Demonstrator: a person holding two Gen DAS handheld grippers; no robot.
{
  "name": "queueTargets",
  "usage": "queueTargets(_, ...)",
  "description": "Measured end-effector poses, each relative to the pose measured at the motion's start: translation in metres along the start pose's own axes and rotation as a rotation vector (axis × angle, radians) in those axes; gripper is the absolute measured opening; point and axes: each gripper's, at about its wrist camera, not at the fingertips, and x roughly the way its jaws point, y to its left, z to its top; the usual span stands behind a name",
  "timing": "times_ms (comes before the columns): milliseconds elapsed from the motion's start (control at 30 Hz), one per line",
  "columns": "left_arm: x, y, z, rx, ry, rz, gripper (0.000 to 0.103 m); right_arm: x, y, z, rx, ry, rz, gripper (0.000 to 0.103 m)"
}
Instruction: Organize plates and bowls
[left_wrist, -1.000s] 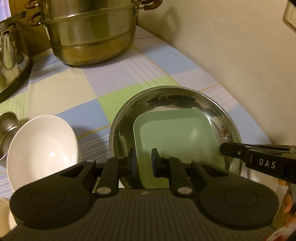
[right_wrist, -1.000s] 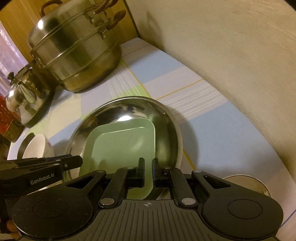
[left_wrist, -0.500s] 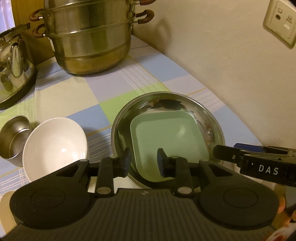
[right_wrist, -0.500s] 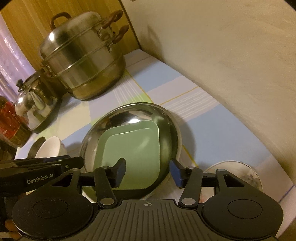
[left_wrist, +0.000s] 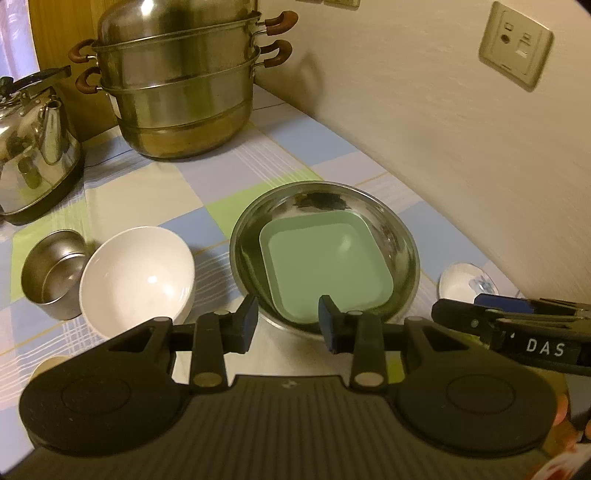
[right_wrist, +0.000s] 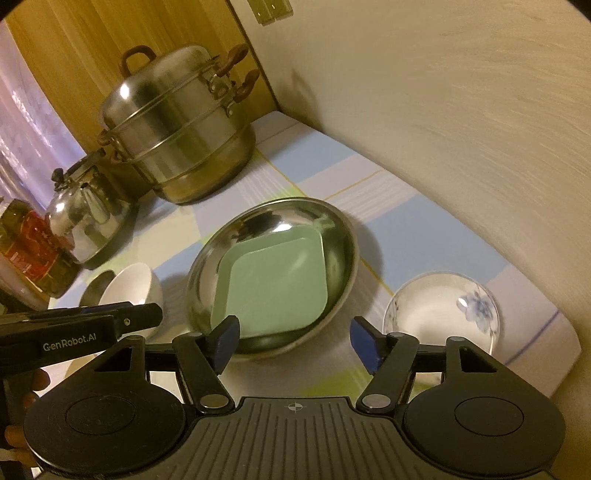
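A square pale green plate lies inside a round steel plate on the checked tablecloth; both also show in the right wrist view, the green plate in the steel plate. A white bowl stands left of them, with a small steel cup beside it. A white dish with a blue flower sits to the right. My left gripper is open and empty, just in front of the steel plate. My right gripper is open wide and empty, also in front of it.
A tall steel steamer pot stands at the back by the wall. A steel kettle is at the back left. A red-labelled jar stands at the far left. The wall runs close along the right.
Both grippers opened, letting go of the green plate, and drew back and up from the steel plate. The green plate stays lying in the steel plate.
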Motion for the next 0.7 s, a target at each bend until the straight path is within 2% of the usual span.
queueTargets(433, -0.043, 0.01, -0.041, 0.031, 0.015, -0.036, 0.033, -0.044, 0.019, -0.039, 0.011, -0.005, -0.016, 0.067)
queueTargets(700, -0.058, 0.023, -0.069, 0.048, 0.055, -0.04, 0.033, -0.059, 0.028, -0.067, 0.037, 0.008, -0.037, 0.067)
